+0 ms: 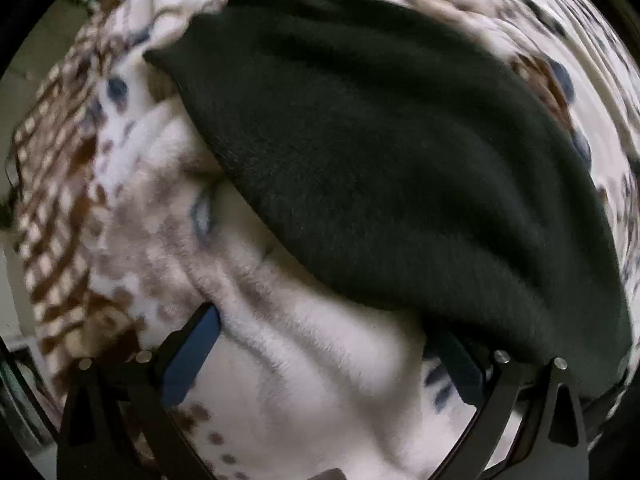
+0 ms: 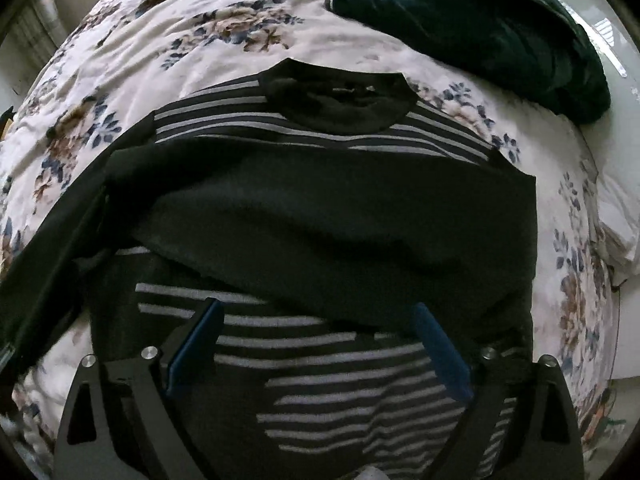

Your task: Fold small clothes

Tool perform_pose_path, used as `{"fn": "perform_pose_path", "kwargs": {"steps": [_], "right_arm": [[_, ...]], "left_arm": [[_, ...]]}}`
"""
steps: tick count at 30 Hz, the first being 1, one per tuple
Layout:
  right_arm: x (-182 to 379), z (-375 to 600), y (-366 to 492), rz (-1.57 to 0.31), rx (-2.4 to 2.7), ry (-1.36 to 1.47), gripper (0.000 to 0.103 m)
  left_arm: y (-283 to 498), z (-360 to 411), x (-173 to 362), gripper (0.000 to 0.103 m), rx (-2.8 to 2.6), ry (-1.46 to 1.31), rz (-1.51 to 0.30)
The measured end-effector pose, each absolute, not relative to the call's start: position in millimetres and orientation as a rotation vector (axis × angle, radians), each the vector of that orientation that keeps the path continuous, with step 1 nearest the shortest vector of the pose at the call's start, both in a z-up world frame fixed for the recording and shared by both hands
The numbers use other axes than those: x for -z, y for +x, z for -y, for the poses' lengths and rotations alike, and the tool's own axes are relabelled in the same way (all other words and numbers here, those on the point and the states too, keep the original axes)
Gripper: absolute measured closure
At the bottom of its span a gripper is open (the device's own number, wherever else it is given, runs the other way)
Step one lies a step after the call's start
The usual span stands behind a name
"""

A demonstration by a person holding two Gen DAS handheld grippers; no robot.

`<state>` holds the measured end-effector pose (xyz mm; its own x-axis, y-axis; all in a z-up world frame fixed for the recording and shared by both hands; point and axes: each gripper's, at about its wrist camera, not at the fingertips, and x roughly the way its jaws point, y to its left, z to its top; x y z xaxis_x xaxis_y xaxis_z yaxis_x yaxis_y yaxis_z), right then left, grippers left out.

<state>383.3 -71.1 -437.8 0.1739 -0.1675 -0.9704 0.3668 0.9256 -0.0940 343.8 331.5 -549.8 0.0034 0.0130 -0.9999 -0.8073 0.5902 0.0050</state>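
Note:
A black sweater with grey stripes (image 2: 320,364) lies flat on a floral bedspread (image 2: 168,52), collar at the far side. A plain black sleeve (image 2: 340,216) is folded across its chest. My right gripper (image 2: 316,344) is open above the striped lower part, holding nothing. In the left wrist view a dark knit part of the sweater (image 1: 392,168) drapes over the bedspread (image 1: 312,352). My left gripper (image 1: 320,344) is open over the bedspread; the fabric covers the tip of its right finger.
A dark green blanket (image 2: 480,28) is bunched at the far right of the bed. A white pillow edge (image 2: 616,216) lies at the right. The bed's left edge and floor show in the left wrist view (image 1: 48,40).

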Motion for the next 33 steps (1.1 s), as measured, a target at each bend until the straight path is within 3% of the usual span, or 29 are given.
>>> {"fn": "perform_pose_path", "kwargs": {"steps": [6, 15, 21, 24, 25, 26, 27, 33], "right_arm": [[439, 69, 369, -1.358, 0.376, 0.208, 0.006], [448, 66, 356, -1.382, 0.371, 0.215, 0.006], [456, 62, 356, -1.399, 0.366, 0.180, 0.006], [464, 66, 356, -1.417, 0.382, 0.182, 0.006], [466, 69, 356, -1.425, 0.388, 0.185, 0.006], [467, 72, 356, -1.430, 0.393, 0.189, 0.006], [468, 75, 355, -1.434, 0.399, 0.195, 0.006], [465, 90, 347, -1.421, 0.417, 0.185, 0.006]], "left_arm": [[328, -361, 554, 0.000, -0.733, -0.995, -1.306], [280, -421, 544, 0.001, -0.750, -1.344, -0.848], [291, -443, 555, 0.001, -0.804, -1.424, -0.780], [294, -434, 545, 0.028, -0.855, -1.353, -0.782], [295, -432, 541, 0.053, -0.865, -1.312, -0.792], [296, -427, 537, 0.088, -0.873, -1.270, -0.802], [298, -427, 535, 0.100, -0.877, -1.219, -0.814], [324, -416, 489, 0.101, -0.808, -0.923, -0.787]]}}
